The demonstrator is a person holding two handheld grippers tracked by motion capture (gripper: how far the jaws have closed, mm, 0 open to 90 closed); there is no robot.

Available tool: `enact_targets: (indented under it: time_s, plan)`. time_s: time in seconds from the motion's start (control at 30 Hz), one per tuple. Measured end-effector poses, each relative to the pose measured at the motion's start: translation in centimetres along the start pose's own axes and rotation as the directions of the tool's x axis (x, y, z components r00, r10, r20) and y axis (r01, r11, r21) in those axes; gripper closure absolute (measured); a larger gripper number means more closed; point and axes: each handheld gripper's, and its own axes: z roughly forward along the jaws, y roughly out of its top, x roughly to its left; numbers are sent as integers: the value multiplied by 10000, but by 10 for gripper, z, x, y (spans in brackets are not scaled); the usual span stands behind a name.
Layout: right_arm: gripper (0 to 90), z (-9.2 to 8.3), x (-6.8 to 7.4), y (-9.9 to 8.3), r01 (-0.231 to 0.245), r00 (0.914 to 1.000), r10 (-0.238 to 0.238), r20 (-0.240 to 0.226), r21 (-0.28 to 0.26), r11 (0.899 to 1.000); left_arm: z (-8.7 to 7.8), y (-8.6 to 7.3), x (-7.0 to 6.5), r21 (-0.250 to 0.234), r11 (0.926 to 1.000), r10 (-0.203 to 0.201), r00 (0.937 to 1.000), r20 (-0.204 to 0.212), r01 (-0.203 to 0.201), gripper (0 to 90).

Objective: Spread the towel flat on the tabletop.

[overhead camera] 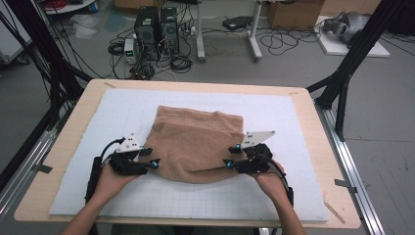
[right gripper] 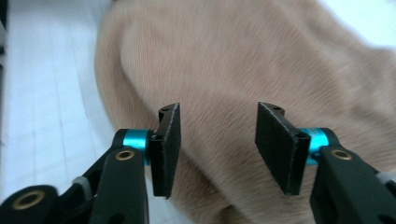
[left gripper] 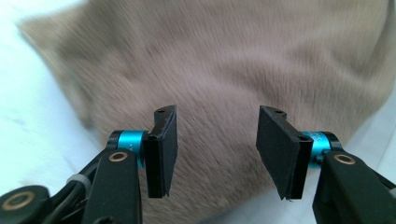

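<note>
Folded tan fleece cloth [overhead camera: 198, 144] lies mid white gridded mat [overhead camera: 293, 117] on desk. My left gripper [overhead camera: 149, 157] at cloth's left edge, right gripper [overhead camera: 232, 155] at right edge; both jaws released, gripping nothing. Fold step looks finished; next, likely fresh grasp on edge.

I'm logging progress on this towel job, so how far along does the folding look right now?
Done, it seems: the brown towel lies doubled on the white mat, one layer over another. In hand: nothing. The left hand-held gripper and the right hand-held gripper sit at its near corners with jaws open, no cloth pinched. Left: probably another fold or smoothing its uneven near edge.
</note>
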Motion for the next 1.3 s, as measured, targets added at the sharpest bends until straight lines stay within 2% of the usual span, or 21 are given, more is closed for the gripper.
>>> enact_targets:
  time_s: [0.03, 0.1, 0.13, 0.2, 0.23, 0.27, 0.33, 0.4, 0.43, 0.53, 0.6, 0.67, 0.77, 0.83, 0.9, 0.97, 1.0, 1.03, 1.1, 1.17, 1.3]
  plan:
    - [483, 6, 1, -3, -32, 10000, 33, -65, 124, 9999, 5, -1, 0, 296, 9996, -42, 10000, 17, 42, 485]
    - [525, 15, 2, -5, 36, 10000, -38, 45, 424, 9991, 11, 0, -1, 401, 9992, 69, 9999, -116, -64, 542]
    - [582, 19, 1, -5, 17, 9999, -26, 151, 604, 9982, 13, 0, -1, 391, 9992, 104, 9998, -187, -97, 606]
    - [778, 26, -3, -4, 32, 10000, -28, -60, 797, 9968, 14, 3, 0, 323, 9994, 144, 9996, -250, -136, 695]
    - [831, 29, -5, -3, 104, 9998, -89, -156, 957, 9954, 13, 5, 0, 294, 9994, 179, 9995, -278, -171, 728]
    - [844, 30, -7, 0, 100, 9998, -80, -201, 985, 9951, 10, 7, 0, 164, 9998, 109, 9996, -268, -105, 750]
    - [847, 26, -12, 8, 26, 9999, -13, -166, 801, 9968, 4, 14, 3, -194, 9998, 21, 9999, -152, -24, 772]
    - [849, 17, -18, 19, -8, 10000, 8, -4, 510, 9987, -3, 24, 10, -532, 9986, -95, 9997, -240, 82, 780]
    - [849, 12, -23, 25, 59, 9998, -66, 177, 435, 9990, -6, 30, 14, -743, 9971, -174, 9993, -318, 150, 783]
    - [850, 1, -41, 42, -143, 9976, 131, 681, 175, 9997, -8, 48, 29, -1201, 9909, -660, 9970, -393, 609, 784]
    - [850, -2, -55, 51, -386, 9946, 368, 967, 164, 9991, -2, 58, 38, -1207, 9896, -861, 9946, -586, 786, 783]
    - [850, 2, -71, 54, -865, 9893, 834, 1194, 212, 9960, 8, 65, 45, -1211, 9878, -1071, 9914, -753, 975, 780]
    - [850, 20, -89, 48, -1374, 9813, 1248, 1462, 788, 9874, 33, 69, 53, -704, 9910, -1209, 9876, -1003, 1142, 778]
    - [850, 34, -96, 39, -1814, 9751, 1603, 1535, 1350, 9741, 51, 64, 59, -257, 9879, -1546, 9834, -946, 1528, 772]
    - [849, 46, -99, 33, -1879, 9737, 1632, 1591, 1546, 9699, 63, 59, 61, 65, 9844, -1745, 9805, -908, 1758, 757]
    - [840, 48, -100, 32, -2015, 9704, 1784, 1627, 1381, 9697, 65, 58, 61, 52, 9852, -1702, 9812, -912, 1714, 732]
    - [821, 47, -99, 32, -1942, 9720, 1722, 1600, 1338, 9718, 63, 59, 61, -46, 9866, -1629, 9822, -936, 1632, 709]
    - [772, 45, -99, 32, -1842, 9742, 1642, 1550, 1247, 9749, 58, 60, 62, -95, 9885, -1513, 9837, -972, 1510, 684]
    - [688, 37, -100, 32, -2033, 9696, 1897, 1547, 773, 9761, 49, 60, 63, -262, 9878, -1552, 9824, -1041, 1532, 635]
    - [665, 25, -97, 34, -1999, 9706, 1936, 1433, 305, 9793, 38, 59, 62, -528, 9870, -1569, 9815, -1101, 1518, 596]
    - [643, 2, -80, 42, -1427, 9815, 1449, 1252, -262, 9894, 16, 53, 56, -931, 9873, -1380, 9857, -963, 1291, 580]
